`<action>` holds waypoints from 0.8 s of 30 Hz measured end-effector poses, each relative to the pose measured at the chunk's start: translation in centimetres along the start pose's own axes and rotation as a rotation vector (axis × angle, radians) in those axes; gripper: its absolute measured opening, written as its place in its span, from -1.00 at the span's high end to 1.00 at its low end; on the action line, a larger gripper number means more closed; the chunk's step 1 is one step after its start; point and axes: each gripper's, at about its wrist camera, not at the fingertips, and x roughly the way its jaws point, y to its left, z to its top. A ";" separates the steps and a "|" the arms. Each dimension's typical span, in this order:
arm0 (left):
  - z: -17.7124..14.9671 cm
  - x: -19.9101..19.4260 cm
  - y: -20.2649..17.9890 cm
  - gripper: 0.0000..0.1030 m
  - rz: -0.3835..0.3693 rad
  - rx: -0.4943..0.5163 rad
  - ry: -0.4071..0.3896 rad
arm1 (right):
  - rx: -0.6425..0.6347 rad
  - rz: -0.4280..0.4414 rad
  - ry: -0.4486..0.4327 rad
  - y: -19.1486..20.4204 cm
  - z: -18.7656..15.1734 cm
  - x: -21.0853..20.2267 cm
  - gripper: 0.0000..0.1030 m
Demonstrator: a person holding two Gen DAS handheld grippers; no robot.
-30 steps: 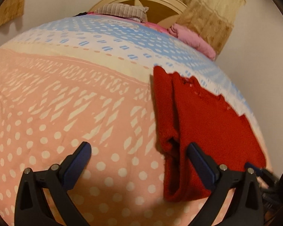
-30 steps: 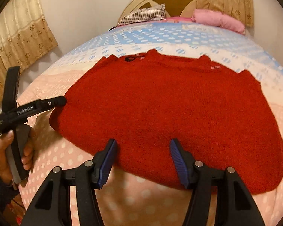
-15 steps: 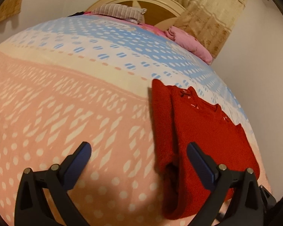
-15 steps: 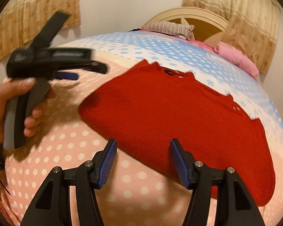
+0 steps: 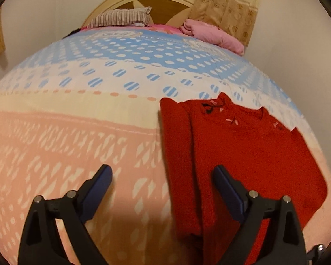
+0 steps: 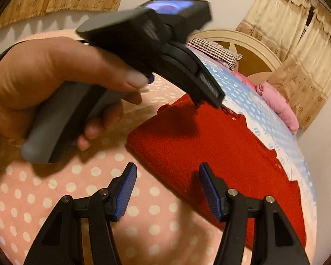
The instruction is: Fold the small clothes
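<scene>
A small red knitted sweater (image 5: 242,154) lies flat on the bed, its left side folded inward into a long strip. It also shows in the right wrist view (image 6: 220,159). My left gripper (image 5: 163,187) is open and empty, raised above the sweater's left folded edge. My right gripper (image 6: 167,190) is open and empty, above the sweater's near edge. In the right wrist view the left gripper's body, held by a hand (image 6: 61,84), fills the upper left and hides the sweater's far corner.
The bed has a pink, cream and blue dotted cover (image 5: 77,132). A striped pillow (image 5: 121,18) and a pink bundle (image 5: 214,33) lie at the round headboard (image 5: 156,2). Curtains (image 6: 298,33) and a wall stand to the right of the bed.
Both grippers have lifted and swung. The left gripper now looks further up the bed. The right gripper turned left, so the left gripper and hand loom large in its view.
</scene>
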 end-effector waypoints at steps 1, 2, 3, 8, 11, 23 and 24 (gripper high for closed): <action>0.1 0.2 -0.1 -0.84 0.012 0.011 0.000 | 0.000 -0.006 -0.002 0.0 0.1 0.0 -0.16; 0.2 0.3 -0.3 -0.84 0.020 0.021 -0.001 | 0.002 -0.008 -0.006 -0.1 0.3 0.0 -0.16; 0.3 0.4 -0.3 -0.84 0.024 0.026 -0.001 | 0.005 -0.011 -0.006 -0.2 0.4 0.1 -0.16; 0.7 1.1 -0.4 -0.84 0.041 0.043 0.003 | 0.015 0.002 0.033 -0.5 0.7 1.4 -0.16; 0.6 1.5 -0.3 -0.84 0.050 0.046 0.009 | 0.019 0.000 0.035 -0.3 0.6 1.7 -0.16; 0.7 2.9 -0.4 -0.49 -0.008 0.024 0.049 | 0.040 0.021 0.033 -0.5 0.6 1.8 -0.07; 0.8 2.9 -0.4 -0.38 -0.015 0.022 0.050 | 0.055 0.033 0.034 -0.8 0.6 1.8 -0.05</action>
